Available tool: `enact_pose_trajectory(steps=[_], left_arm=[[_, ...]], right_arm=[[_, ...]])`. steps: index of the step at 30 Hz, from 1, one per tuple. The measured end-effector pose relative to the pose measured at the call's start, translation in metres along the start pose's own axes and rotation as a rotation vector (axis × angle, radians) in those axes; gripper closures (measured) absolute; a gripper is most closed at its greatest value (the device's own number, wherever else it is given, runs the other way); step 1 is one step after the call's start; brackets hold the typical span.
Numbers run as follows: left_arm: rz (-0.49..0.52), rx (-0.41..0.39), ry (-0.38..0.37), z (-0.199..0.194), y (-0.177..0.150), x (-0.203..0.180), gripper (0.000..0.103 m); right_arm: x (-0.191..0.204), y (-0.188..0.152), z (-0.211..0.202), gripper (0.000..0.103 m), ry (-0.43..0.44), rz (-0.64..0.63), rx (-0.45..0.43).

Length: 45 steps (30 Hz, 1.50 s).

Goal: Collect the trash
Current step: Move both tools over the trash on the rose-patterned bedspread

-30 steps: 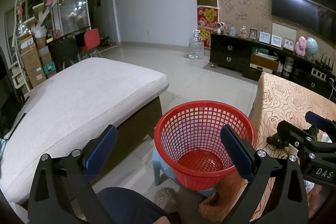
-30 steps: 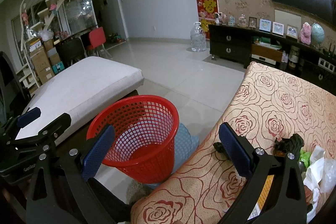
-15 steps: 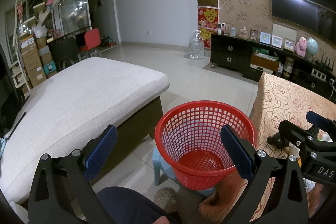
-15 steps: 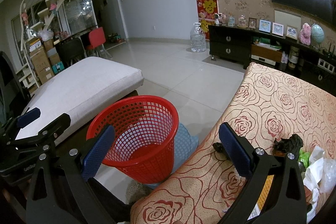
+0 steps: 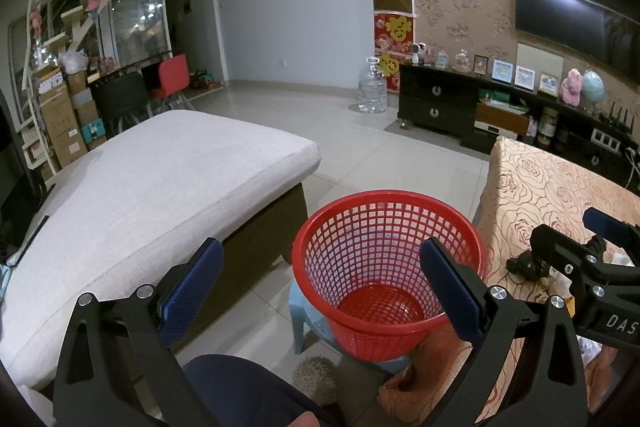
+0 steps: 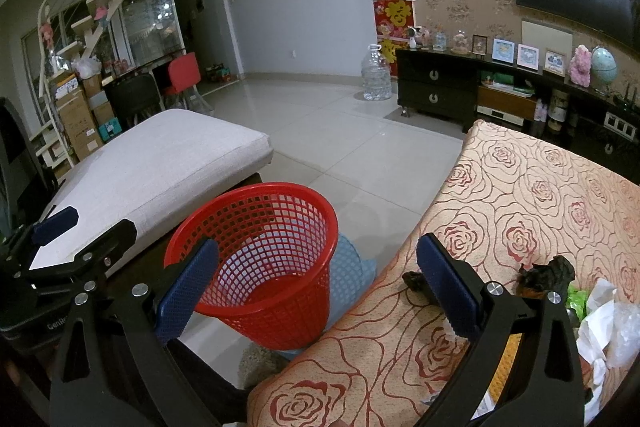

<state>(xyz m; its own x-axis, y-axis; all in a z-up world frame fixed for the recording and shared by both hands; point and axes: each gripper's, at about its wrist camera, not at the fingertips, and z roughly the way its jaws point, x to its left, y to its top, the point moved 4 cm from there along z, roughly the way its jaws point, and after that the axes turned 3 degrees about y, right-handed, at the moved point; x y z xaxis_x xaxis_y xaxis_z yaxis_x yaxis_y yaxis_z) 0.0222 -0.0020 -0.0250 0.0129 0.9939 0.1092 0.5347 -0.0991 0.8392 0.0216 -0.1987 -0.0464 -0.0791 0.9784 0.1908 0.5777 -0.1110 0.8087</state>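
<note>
With both the left gripper (image 5: 320, 281) and right gripper (image 6: 318, 279) being held spread and empty, the dark scrap (image 6: 546, 273) at 3 o'clock risks being knocked past the red basket (image 6: 256, 263).

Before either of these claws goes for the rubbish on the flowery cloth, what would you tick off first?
1. Right gripper open and empty: ok.
2. Left gripper open and empty: ok.
3. Red basket upright with its mouth unblocked: ok. It looks empty.
4. Trash within view: ok. Dark scraps and white crumpled paper lie on the rose-patterned cloth, beside the right gripper.
5. Basket steady on the blue stool: cannot tell.
6. More trash past the picture edge: cannot tell.
</note>
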Motion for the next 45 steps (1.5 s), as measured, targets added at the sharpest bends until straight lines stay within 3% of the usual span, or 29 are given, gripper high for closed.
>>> enact_pose_trajectory(steps=[7, 16, 22, 29, 36, 43, 45], left_arm=[[0.017, 0.011, -0.052, 0.0, -0.005, -0.013, 0.008], [0.087, 0.046, -0.158, 0.003, -0.019, -0.058, 0.008], [0.17, 0.098, -0.26, 0.008, -0.034, -0.111, 0.008], [0.275, 0.191, -0.432, 0.0, -0.071, -0.18, 0.008], [0.393, 0.261, -0.523, -0.001, -0.105, -0.253, 0.008], [0.376, 0.369, -0.586, 0.018, -0.119, -0.283, 0.009], [0.372, 0.39, -0.613, 0.02, -0.124, -0.285, 0.016]], right_arm=[[-0.023, -0.001, -0.016, 0.007, -0.045, 0.03, -0.003], [-0.121, -0.011, -0.069, 0.007, -0.232, 0.197, -0.036], [-0.176, -0.031, -0.103, 0.007, -0.335, 0.306, -0.054], [-0.205, -0.052, -0.118, 0.007, -0.39, 0.366, -0.04], [-0.222, -0.06, -0.132, 0.007, -0.429, 0.398, -0.056], [-0.238, -0.066, -0.141, 0.007, -0.438, 0.438, -0.055], [-0.244, -0.069, -0.143, 0.007, -0.44, 0.454, -0.055]])
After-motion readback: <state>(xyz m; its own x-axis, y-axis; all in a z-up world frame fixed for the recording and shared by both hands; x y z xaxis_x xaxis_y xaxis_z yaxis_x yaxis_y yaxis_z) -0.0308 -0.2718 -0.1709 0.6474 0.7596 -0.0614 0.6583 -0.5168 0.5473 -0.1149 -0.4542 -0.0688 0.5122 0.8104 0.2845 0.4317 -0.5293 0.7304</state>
